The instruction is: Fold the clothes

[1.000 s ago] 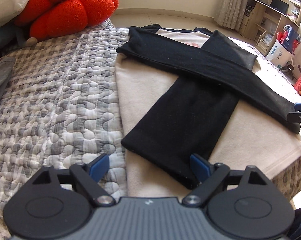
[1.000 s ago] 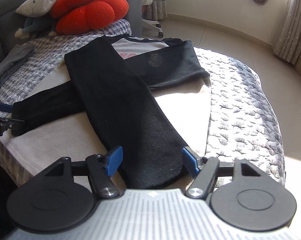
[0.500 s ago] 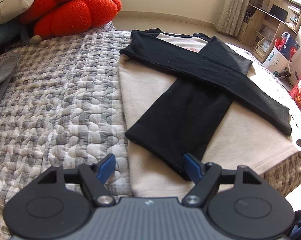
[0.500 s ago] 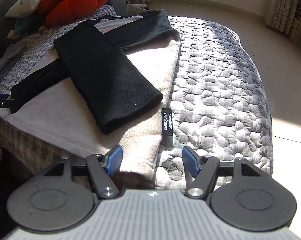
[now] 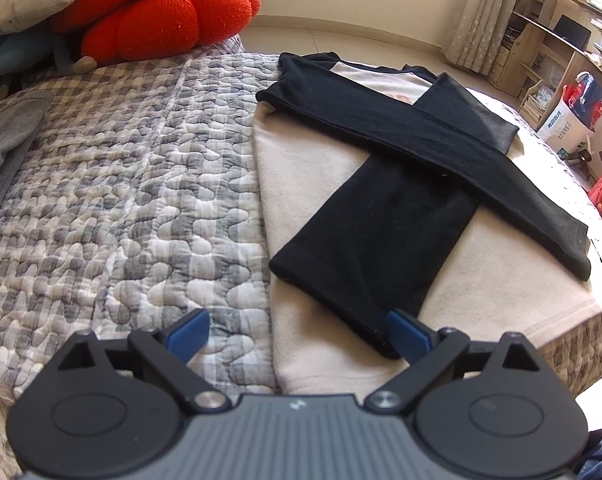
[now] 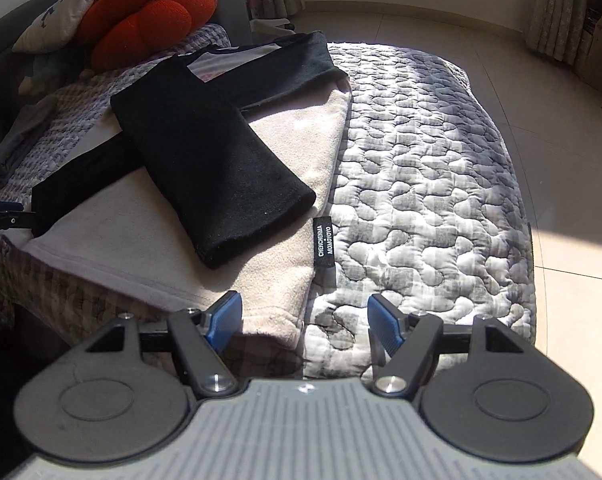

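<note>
Cream-bodied, the shirt (image 5: 325, 184) lay flat on the quilted grey bedspread (image 5: 133, 184) with its two black sleeves (image 5: 385, 248) crossed over the front, its hem at the near edge of the bed. Over one hem corner the left gripper (image 5: 297, 332) had just spread its jaws wide and gripped nothing. The right gripper (image 6: 305, 322) hovered at the other corner, beside the black side label (image 6: 325, 242), jaws just widened a little and likewise empty.

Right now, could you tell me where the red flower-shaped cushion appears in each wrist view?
Left wrist view: red cushion at upper left, beyond the quilt.
Right wrist view: red cushion at upper left, smaller and farther.
Shared landmark: the crossed black sleeves of the shirt.
</note>
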Motion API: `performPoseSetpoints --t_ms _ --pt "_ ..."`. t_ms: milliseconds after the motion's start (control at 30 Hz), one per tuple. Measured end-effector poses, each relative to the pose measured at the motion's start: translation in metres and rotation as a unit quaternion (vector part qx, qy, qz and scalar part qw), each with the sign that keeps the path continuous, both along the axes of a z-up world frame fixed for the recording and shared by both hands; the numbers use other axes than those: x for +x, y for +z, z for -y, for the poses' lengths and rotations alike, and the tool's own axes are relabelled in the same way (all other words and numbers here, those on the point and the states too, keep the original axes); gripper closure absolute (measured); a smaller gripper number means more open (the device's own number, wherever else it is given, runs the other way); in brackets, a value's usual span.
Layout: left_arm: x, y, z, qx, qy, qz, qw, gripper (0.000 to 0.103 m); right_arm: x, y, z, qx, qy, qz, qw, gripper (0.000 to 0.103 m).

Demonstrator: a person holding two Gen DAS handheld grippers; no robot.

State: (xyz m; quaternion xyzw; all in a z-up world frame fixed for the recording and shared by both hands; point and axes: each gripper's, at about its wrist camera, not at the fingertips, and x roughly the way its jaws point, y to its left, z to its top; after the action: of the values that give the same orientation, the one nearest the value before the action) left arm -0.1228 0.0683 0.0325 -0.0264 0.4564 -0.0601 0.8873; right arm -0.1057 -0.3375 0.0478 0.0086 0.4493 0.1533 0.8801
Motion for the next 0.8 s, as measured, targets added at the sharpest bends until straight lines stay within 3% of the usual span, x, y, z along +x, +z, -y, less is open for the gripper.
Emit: performPoseSetpoints --t_ms 67,167,267,300,367,433,500,533,800 --pt "0.001 0.001 -0.001 -0.001 0.005 0.001 1.0 0.006 0.001 0.002 0.001 0.015 -0.007 0.002 1.0 0.028" --pt "0.0 0.001 0.0 0.005 0.008 0.004 0.9999 0.003 0.002 -0.001 -0.003 0.021 -0.007 -0.009 1.0 0.013" --pt "-0.003 0.001 0.0 0.01 0.009 0.008 0.9999 0.003 -0.001 -0.009 -0.013 -0.006 0.006 -0.02 1.0 0.013" --pt "-0.005 0.002 0.0 0.01 0.007 0.012 0.9999 0.003 -0.003 -0.012 -0.016 -0.019 0.011 -0.018 1.0 0.022" --pt "-0.008 0.005 0.001 0.011 0.001 0.02 0.9997 0.003 -0.007 -0.011 -0.014 -0.023 0.008 -0.011 1.0 0.03" --pt "-0.011 0.006 0.001 0.009 -0.005 0.024 0.9997 0.003 -0.009 -0.009 -0.007 -0.004 -0.003 -0.01 1.0 0.05" --pt "-0.011 0.007 0.003 0.01 -0.009 0.026 0.9996 0.004 -0.011 -0.006 -0.001 0.017 -0.016 -0.012 1.0 0.084" --pt "-0.011 0.007 0.003 0.012 -0.011 0.026 0.9995 0.005 -0.012 -0.005 0.0 0.023 -0.016 -0.013 1.0 0.089" --pt "-0.01 0.007 -0.002 -0.002 -0.003 0.025 0.9997 0.008 -0.012 0.003 -0.002 0.036 -0.017 -0.002 0.999 0.089"
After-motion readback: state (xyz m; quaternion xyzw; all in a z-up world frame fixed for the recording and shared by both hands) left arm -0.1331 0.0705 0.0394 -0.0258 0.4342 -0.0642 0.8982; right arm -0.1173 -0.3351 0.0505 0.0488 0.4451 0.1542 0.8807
